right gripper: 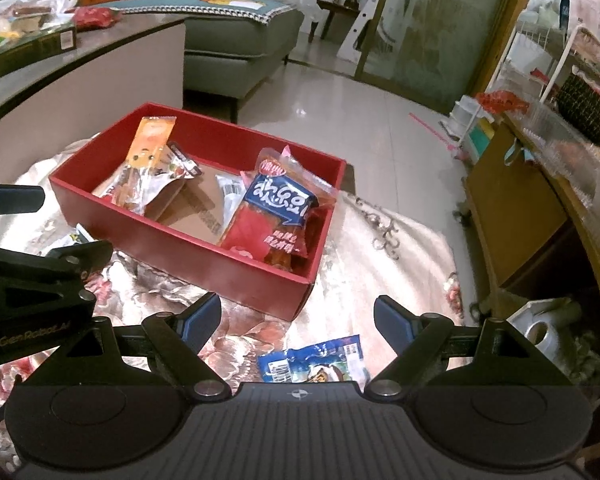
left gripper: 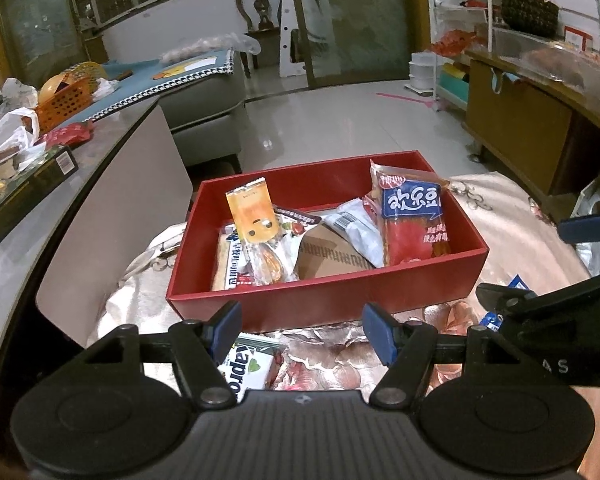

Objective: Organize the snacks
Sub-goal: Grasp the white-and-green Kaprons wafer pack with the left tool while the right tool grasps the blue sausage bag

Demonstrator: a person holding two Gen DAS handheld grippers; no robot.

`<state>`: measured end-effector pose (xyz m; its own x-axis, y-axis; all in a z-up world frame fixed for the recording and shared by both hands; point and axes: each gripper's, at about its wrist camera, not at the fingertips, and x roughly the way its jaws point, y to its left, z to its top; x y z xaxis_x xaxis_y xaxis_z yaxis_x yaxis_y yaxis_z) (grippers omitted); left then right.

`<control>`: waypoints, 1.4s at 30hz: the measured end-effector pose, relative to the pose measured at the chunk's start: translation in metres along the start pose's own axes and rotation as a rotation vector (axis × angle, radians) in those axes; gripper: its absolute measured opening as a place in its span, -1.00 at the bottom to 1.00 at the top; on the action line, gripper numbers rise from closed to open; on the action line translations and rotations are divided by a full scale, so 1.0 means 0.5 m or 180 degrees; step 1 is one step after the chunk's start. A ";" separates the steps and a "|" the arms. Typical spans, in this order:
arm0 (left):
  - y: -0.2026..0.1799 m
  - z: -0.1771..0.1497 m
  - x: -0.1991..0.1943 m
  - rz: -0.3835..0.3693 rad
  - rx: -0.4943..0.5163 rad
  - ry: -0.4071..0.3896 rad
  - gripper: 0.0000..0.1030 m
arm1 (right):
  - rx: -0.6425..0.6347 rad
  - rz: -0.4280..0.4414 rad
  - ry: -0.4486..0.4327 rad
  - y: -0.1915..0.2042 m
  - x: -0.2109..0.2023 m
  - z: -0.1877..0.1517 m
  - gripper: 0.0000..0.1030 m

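left wrist view first: my left gripper [left gripper: 302, 330] hangs spread wide with nothing between the blue pads, just short of the near wall of the red box [left gripper: 324, 300]. the box sits on a floral cloth [left gripper: 332, 352] with bare cloth along its near side, and a grey table [left gripper: 112, 184] edge runs close past its left side. inside the box, an orange snack pack with a little face [left gripper: 254, 216] leans at the left and a red and blue pack with chinese lettering [left gripper: 414, 216] stands at the right wall. a green-lettered pack [left gripper: 246, 364], reading something like "kapro", lies on the cloth just under my left pad.

right wrist view: my right gripper [right gripper: 298, 324] is spread open too, holding nothing, off the box's near right corner. a blue packet [right gripper: 316, 360] lies on the cloth between the pads, barcode visible, text too small to read. right of the box the cloth stays open up to a wooden cabinet [right gripper: 512, 208]. the other gripper's body reads "genrobot.ai".
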<state>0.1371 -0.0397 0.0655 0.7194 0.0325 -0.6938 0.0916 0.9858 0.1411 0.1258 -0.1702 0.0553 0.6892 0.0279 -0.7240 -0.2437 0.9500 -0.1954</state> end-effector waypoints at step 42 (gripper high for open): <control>0.172 -0.043 0.197 0.0006 -0.0397 0.0844 0.46 | 0.0333 0.0545 0.0860 -0.070 0.162 -0.051 0.39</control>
<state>0.2013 0.0518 -0.0060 0.5130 0.0602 -0.8563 -0.0068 0.9978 0.0661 0.1729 -0.2090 -0.0134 0.4350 0.1196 -0.8925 -0.2593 0.9658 0.0030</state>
